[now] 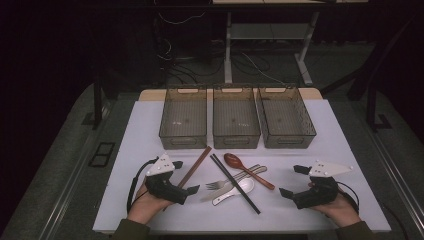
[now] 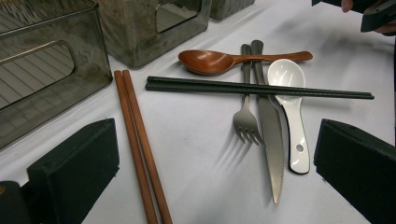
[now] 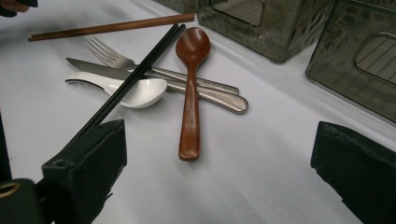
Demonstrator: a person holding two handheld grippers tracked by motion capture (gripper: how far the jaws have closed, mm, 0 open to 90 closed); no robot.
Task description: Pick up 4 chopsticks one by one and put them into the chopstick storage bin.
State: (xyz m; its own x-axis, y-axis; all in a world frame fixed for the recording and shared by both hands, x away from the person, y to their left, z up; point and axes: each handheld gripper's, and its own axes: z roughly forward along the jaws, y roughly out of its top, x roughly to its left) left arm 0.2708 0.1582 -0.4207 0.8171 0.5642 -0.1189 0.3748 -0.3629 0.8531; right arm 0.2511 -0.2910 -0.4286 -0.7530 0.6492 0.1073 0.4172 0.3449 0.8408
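Both the left claw (image 1: 186,176) and right claw (image 1: 294,180) gape wide and empty; the brown chopsticks (image 1: 195,166) run diagonally, apparently lower left to upper right.

room: dark | floor (image 1: 60,150): grey carpet | behind: white desk frame (image 1: 228,45), loose cables (image 1: 250,62) | table (image 1: 320,130): white top

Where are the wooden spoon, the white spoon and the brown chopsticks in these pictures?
wooden spoon (image 3: 190,93): right gripper view, on the middle of its handle.
white spoon (image 2: 286,74): left gripper view, on its bowl.
brown chopsticks (image 2: 137,144): left gripper view, on the middle of the pair.
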